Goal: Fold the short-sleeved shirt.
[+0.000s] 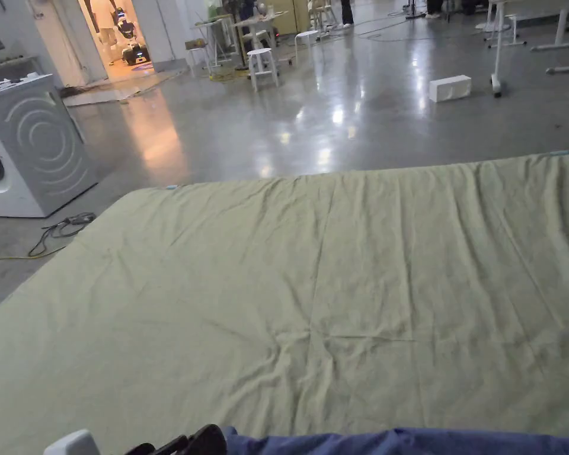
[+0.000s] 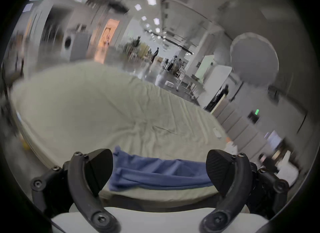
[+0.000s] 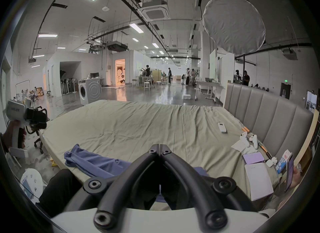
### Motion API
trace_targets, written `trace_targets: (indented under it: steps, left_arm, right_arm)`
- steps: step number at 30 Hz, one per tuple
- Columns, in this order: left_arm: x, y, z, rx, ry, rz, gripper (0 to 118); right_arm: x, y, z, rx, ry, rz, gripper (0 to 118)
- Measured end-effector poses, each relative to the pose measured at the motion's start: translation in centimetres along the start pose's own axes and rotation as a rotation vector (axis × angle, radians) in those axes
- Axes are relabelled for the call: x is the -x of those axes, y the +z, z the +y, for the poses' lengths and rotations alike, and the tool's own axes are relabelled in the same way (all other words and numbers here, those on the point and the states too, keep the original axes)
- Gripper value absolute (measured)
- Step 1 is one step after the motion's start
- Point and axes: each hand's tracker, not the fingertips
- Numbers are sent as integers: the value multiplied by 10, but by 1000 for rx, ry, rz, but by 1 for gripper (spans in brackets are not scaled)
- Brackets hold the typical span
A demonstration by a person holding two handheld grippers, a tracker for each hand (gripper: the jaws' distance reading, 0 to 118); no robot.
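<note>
- One blue shirt, 6 o'clock edge of bed.
- Two grippers: left, right.
- One washing machine, 10 o'clock.
- One remote.

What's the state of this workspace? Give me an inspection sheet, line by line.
Surface: bed with green sheet, wrinkled.
Job's things: blue shirt bunched at the near edge, not folded.
Clutter: remote, game controllers and notebooks lie near the headboard.
Grippers: left claw open, holding nothing; right claw shut, no cloth seen between its jaws.
Cables: one on the floor beside the washing machine.
Surroundings: open hall, white stools, people far off.
</note>
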Motion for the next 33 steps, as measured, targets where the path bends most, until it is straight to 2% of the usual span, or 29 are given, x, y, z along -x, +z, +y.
trace_targets:
  steps: [2, 4, 6, 8, 11, 15, 17, 18, 19, 20, 21, 22, 28, 31, 33]
  left_arm:
    - [35, -21, -6, 24, 167, -32, 108]
    - [69, -44, -17, 55, 264, 1, 108]
    - [92, -64, -24, 86, 278, 70, 109]
    - [106, -83, -37, 146, 309, 67, 109]
    - [124, -108, -52, 218, 401, -45, 109]
    - [130, -133, -63, 283, 416, -1, 107]
    - [124, -142, -63, 293, 442, -103, 107]
    - [122, -145, -62, 290, 446, -91, 107]
    - [118, -147, -60, 297, 459, -94, 102]
    - [116, -147, -60, 300, 481, -94, 84]
    - [116, -149, -61, 297, 506, -123, 52]
    - [116, -151, -62, 305, 517, -124, 13]
    - [122, -165, -69, 322, 526, -62, 9]
    - [127, -153, -63, 241, 579, -1, 9]
    - [137, -138, -57, 169, 657, -31, 9]
  right_arm:
    - [2, -4, -4, 52, -22, 1, 0]
    - [3, -6, -6, 41, -11, 7, 0]
    - [1, -9, -10, 56, -23, 17, 0]
    - [-1, -13, -15, 84, -44, 18, 0]
    - [-3, -15, -21, 123, -83, 13, 0]
    - [-3, -13, -23, 140, -98, 10, 0]
    - [-2, -12, -22, 145, -90, 8, 0]
    - [-3, -11, -23, 148, -87, 8, 0]
    - [-3, -11, -23, 151, -80, 6, 0]
    - [-2, -10, -22, 154, -71, 3, 0]
    - [-1, -9, -21, 155, -60, -2, 0]
    - [0, -7, -21, 155, -52, -3, 0]
    - [1, -5, -23, 179, -6, -12, 0]
    - [-1, -3, -25, 185, -7, -9, 0]
    - [-2, -3, -25, 189, -5, -9, 0]
